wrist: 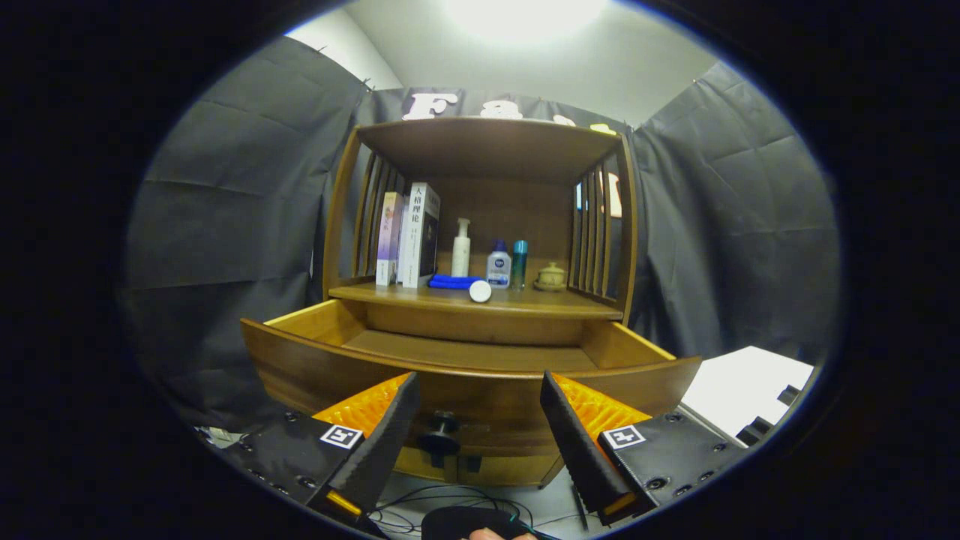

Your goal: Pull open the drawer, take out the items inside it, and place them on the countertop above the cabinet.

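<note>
Already the drawer (465, 352) stood pulled out, seemingly bare; gripper (476, 412) spread wide around its knob (440, 433), grasping nothing.

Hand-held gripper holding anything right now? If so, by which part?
Nothing is held. The hand-held gripper is open, its fingers apart on either side of the drawer knob without touching it; the drawer is pulled out.

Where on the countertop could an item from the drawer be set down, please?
On the countertop, the front strip right of the white cap, ahead of the small lidded jar, is bare. Books, blue cloth and bottles crowd the left and back.
</note>
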Motion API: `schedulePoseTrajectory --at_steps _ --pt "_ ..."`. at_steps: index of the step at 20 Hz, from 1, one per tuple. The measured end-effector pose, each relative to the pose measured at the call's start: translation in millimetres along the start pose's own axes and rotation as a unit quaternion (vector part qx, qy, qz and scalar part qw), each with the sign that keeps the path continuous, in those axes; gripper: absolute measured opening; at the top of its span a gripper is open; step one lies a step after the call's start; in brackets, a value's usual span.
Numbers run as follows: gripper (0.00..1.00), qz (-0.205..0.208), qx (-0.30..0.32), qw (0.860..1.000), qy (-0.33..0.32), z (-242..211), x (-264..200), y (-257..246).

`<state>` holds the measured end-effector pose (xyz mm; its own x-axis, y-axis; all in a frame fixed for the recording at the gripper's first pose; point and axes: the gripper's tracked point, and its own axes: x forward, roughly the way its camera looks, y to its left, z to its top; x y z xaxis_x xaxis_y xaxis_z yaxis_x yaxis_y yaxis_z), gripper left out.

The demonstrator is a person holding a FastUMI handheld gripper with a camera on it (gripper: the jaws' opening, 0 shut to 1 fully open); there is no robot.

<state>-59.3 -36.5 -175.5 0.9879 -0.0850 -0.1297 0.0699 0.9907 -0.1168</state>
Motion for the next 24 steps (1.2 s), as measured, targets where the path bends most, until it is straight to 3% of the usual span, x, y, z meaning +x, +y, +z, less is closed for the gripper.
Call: schedulePoseTrajectory --at_steps 11,24 --pt "1.00 -0.016 0.001 0.999 0.039 -32 37 3" --pt "0.98 -0.012 -0.008 0.999 0.030 -30 46 20"
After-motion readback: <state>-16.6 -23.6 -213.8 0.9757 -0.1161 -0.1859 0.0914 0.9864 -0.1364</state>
